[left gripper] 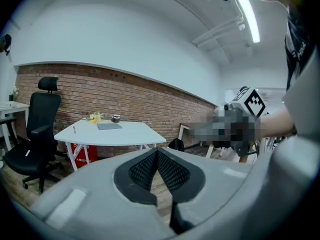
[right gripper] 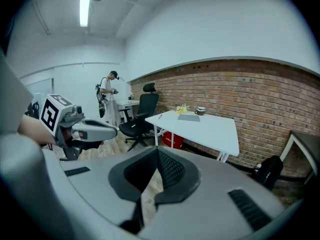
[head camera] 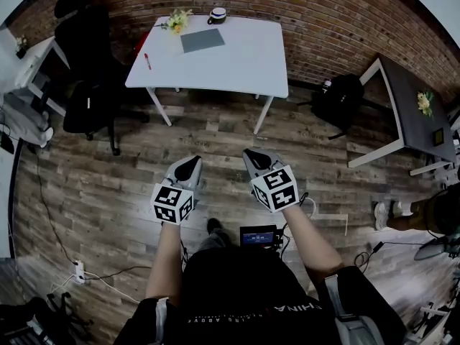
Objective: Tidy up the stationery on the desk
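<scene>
Left gripper point(head camera: 190, 162): jaws pressed together; nothing in them; held over the wood floor point(head camera: 108, 185)
Right gripper point(head camera: 250, 152): jaws pressed together too; nothing in them; just beside the left gripper, not touching it
White desk point(head camera: 244, 63): ahead of both grippers and well apart from them; it stands by the brick wall point(head camera: 316, 13)
Red pen point(head camera: 147, 61): on the desk near its left edge; ahead and to the left of the left gripper
Grey pad point(head camera: 202, 40): lies flat on the desk, far in front of the left gripper
Yellow flowers point(head camera: 177, 20): at the back of the desk, just past the grey pad
Cup point(head camera: 217, 14): at the back of the desk, near the flowers
Black chair point(head camera: 90, 56): left of the desk; far ahead and left of the left gripper
Black bag point(head camera: 338, 99): on the floor, ahead and right of the right gripper
</scene>
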`<state>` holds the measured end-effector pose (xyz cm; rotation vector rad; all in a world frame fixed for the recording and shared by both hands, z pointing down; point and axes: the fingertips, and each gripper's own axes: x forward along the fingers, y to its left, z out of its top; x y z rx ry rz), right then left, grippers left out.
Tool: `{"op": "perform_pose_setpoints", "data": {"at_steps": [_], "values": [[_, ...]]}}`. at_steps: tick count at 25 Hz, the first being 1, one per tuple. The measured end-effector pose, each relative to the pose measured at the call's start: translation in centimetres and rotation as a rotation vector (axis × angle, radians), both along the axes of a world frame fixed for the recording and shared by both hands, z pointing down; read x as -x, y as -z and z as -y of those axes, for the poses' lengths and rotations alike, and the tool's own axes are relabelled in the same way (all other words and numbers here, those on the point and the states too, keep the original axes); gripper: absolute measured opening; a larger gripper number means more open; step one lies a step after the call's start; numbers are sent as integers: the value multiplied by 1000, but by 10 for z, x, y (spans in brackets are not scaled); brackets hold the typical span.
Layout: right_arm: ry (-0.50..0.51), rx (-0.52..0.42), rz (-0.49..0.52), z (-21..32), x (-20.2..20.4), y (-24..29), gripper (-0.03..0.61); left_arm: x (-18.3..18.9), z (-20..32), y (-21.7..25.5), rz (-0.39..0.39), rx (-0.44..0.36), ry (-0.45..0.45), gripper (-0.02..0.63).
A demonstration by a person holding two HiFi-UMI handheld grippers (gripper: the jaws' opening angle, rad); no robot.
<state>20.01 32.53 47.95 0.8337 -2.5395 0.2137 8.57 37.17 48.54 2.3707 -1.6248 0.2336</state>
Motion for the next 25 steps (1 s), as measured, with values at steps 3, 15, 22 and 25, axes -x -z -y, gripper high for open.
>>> {"op": "perform_pose_setpoints", "data": {"at_steps": [3, 15, 22, 25], "values": [[-25, 0, -3, 10, 23, 3, 9, 24, 10, -3, -4, 6, -22, 2], [-62, 33, -26, 32, 51, -9, 9, 57, 32, -21, -37, 40, -53, 2], [-36, 33, -12, 66, 70, -13, 9, 65, 59, -26, -22, 50, -46, 2], [-25, 36, 2, 90, 84, -14, 9, 74, 81, -27, -9, 58, -42, 2]]}}
